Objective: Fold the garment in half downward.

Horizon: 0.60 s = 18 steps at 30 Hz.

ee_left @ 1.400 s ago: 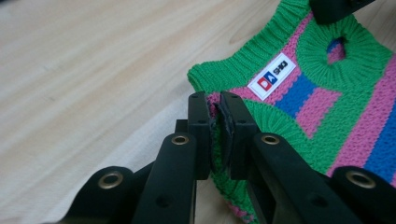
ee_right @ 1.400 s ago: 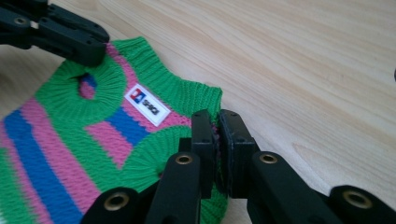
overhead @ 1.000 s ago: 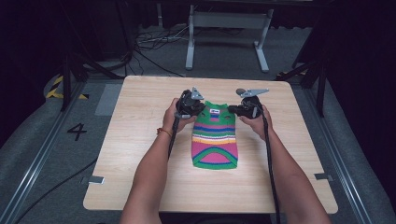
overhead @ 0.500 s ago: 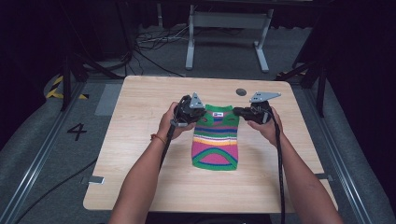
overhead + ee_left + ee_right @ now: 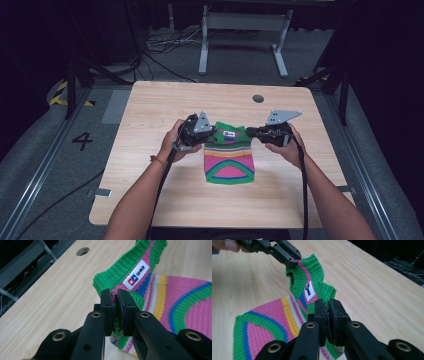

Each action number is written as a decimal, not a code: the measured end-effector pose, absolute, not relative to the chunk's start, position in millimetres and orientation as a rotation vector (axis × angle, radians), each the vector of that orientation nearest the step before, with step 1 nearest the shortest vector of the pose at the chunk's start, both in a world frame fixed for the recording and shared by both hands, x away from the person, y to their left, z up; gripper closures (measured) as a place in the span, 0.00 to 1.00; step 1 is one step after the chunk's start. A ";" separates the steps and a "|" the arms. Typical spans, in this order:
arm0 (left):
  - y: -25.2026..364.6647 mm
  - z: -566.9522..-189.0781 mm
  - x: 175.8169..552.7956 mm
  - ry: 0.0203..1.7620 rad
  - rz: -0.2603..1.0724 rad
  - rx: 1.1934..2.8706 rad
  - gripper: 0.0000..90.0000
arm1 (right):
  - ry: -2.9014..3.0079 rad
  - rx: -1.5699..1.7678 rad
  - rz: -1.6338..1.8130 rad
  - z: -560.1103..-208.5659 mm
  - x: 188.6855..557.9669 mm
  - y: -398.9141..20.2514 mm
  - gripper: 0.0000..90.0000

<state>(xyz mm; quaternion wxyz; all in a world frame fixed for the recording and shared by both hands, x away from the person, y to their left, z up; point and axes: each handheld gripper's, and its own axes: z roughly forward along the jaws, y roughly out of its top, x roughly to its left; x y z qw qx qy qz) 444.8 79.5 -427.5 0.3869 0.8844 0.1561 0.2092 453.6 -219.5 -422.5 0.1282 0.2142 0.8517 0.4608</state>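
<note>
Pinching the sweater [image 5: 229,154] at both shoulders: left gripper [image 5: 212,133] and right gripper [image 5: 250,132] each clamp knit. Since a second ago the hands spread, stretching its top flat mid-table [image 5: 150,110], probably squaring it for folding.

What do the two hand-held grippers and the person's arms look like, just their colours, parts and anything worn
Both hand-held grippers, left and right, are black, each topped by a grey three-cornered plate and trailing a black cable. Their flat, blocky jaws sit on black arms with brass-ringed holes. The forearms are bare, with no sleeves, and the left wrist carries a thin reddish band.
</note>
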 end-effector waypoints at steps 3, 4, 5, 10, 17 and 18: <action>85.7 -430.3 433.2 0.367 0.520 2.245 0.92 | 2.504 0.586 1.339 -425.6 444.5 -218.8 0.95; 86.9 -431.0 429.8 0.371 0.525 2.248 0.92 | 2.510 0.574 1.343 -426.5 442.1 -218.9 0.95; 88.2 -431.4 425.6 0.356 0.522 2.250 0.92 | 2.519 0.571 1.347 -427.6 440.0 -218.6 0.95; 88.7 -433.4 409.1 0.295 0.504 2.269 0.92 | 2.555 0.516 1.343 -431.5 428.4 -218.0 0.95; 80.2 -440.8 387.0 0.217 0.485 2.322 0.91 | 2.605 0.456 1.313 -437.4 412.4 -220.0 0.95; 78.4 -442.5 382.5 0.200 0.484 2.336 0.90 | 2.612 0.454 1.308 -439.1 410.7 -221.2 0.95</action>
